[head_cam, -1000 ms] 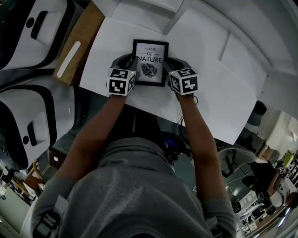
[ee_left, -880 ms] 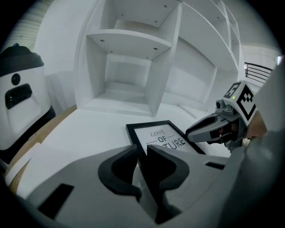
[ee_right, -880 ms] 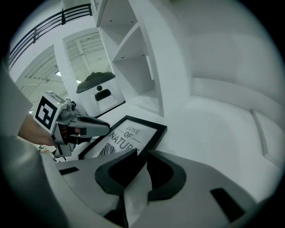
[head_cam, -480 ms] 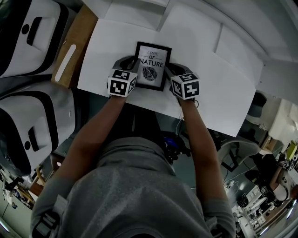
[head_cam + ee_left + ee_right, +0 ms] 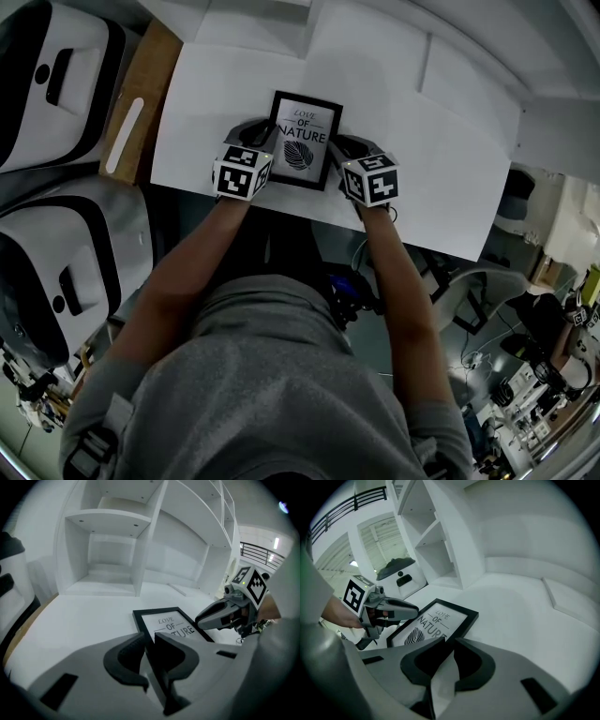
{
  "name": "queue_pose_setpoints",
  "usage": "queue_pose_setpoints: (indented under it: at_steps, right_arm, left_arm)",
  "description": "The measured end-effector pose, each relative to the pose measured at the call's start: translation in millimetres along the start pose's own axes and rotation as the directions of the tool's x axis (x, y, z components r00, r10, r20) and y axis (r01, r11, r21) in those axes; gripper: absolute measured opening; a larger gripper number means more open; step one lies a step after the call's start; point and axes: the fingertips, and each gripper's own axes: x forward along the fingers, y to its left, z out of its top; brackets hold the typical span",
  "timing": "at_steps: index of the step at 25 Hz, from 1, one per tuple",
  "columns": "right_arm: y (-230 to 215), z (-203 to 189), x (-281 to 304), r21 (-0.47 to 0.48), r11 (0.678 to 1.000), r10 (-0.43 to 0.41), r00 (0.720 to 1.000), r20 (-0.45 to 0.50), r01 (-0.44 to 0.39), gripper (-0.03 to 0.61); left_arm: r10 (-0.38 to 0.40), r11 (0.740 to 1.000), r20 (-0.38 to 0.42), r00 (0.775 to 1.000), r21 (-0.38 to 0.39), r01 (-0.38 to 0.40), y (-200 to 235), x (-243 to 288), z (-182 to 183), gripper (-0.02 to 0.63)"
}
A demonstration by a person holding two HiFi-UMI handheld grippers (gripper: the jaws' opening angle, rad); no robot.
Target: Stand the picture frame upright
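Picture frame (image 5: 305,141), its "Love of Nature" leaf print facing up, at the near middle of the white table (image 5: 441,159). The left gripper (image 5: 262,136) is clamped on the frame's left edge and the right gripper (image 5: 345,148) on its right edge. Beyond stands an open white shelf unit (image 5: 112,550).

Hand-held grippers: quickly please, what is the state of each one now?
Left hand-held gripper: closed on the picture frame, left edge.
Right hand-held gripper: closed on its right edge.
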Motion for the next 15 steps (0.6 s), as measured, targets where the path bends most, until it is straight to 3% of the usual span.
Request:
queue_pose_setpoints:
  at_steps: [15]
  right_arm:
    - [12.2,-32.6,-17.8,0.047,0.999,0.029,0.999,-0.024,-0.028,0.071]
  left_arm:
    - [-0.098,0.993,-0.071,0.993,0.059,0.103,-24.1,-11.9,-22.1,0.071]
